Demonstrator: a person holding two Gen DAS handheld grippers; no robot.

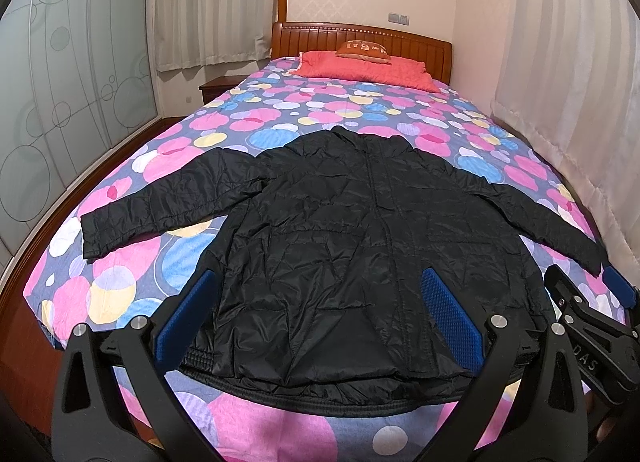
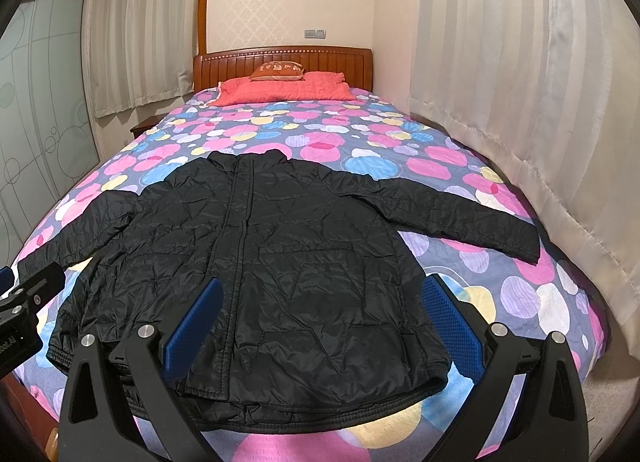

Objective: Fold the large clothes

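Jacket (image 1: 352, 246), black and quilted, lies flat and front-up across the middle of both frames on the bed (image 1: 248, 434), hem toward the lower edge, collar toward the headboard. Both sleeves are spread outward, which looks like a layout meant to give clean fold lines. Left gripper (image 1: 320, 318) hangs over the hem with fingers wide apart, holding nothing. Right gripper (image 2: 324, 326) the same, also empty, over the hem's right half. Likely a starting stance: each tool is placed to reach its own sleeve or side. Red pillow (image 2: 280, 88) sits at upper centre, well apart from the work.
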